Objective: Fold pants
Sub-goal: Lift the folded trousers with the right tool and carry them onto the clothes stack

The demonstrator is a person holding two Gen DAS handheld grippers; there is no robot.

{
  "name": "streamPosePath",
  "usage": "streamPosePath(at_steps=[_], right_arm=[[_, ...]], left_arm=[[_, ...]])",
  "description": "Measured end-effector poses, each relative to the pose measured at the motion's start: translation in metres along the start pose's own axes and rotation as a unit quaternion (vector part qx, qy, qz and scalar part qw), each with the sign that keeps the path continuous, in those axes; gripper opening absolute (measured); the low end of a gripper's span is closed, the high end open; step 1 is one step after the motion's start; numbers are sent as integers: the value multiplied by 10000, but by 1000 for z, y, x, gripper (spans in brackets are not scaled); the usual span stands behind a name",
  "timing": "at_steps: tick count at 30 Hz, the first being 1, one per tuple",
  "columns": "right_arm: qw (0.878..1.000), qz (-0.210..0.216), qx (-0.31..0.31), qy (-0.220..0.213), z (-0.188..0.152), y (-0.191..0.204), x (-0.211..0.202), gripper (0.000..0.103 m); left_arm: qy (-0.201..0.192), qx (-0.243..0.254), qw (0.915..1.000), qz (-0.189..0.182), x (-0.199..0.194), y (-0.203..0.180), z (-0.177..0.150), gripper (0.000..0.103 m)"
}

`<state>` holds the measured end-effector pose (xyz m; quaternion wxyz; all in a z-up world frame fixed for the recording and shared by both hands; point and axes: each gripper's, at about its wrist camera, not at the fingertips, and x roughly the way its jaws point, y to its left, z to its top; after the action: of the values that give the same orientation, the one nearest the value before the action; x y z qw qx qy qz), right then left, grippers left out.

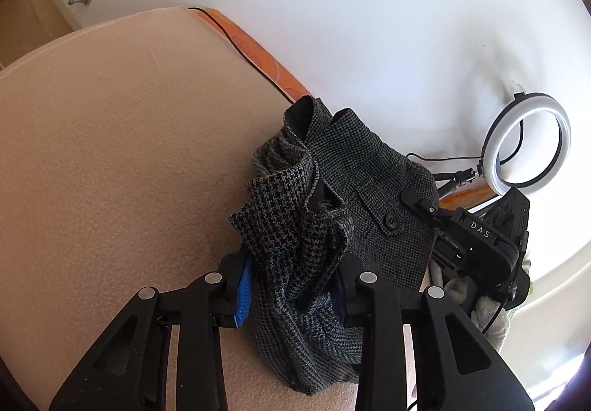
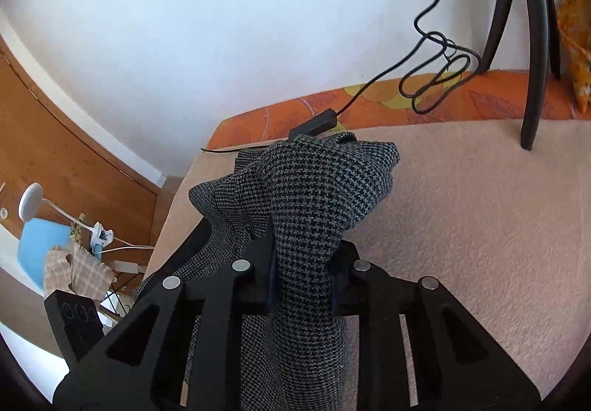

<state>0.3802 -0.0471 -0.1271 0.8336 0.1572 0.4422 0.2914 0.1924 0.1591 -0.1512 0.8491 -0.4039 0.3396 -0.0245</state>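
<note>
The pants are dark grey houndstooth wool with a buttoned pocket flap. They hang bunched above a peach blanket. My left gripper is shut on a bunched fold of the pants, the cloth squeezed between its blue-padded fingers. In the right wrist view my right gripper is shut on another bunch of the pants, which rises in a lump above the jaws. The right gripper's black body also shows in the left wrist view at the far side of the garment.
The blanket covers a bed with an orange patterned sheet along the white wall. A ring light on a tripod with a looped black cable stands at the bed's edge. A wooden door and a chair with cloths lie left.
</note>
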Motion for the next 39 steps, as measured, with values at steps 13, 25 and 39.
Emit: streamPosePath(at_steps=[13, 25, 39], right_arm=[[9971, -316, -593, -344, 5, 11, -74, 20], [9926, -696, -685, -726, 6, -34, -187, 20], [9816, -1314, -601, -1252, 21, -124, -337, 20]], left_arm=[[92, 904, 9949, -430, -18, -54, -30, 32], [368, 1520, 9802, -1214, -16, -135, -84, 32], [649, 2255, 9543, -1850, 29, -276, -156, 32]])
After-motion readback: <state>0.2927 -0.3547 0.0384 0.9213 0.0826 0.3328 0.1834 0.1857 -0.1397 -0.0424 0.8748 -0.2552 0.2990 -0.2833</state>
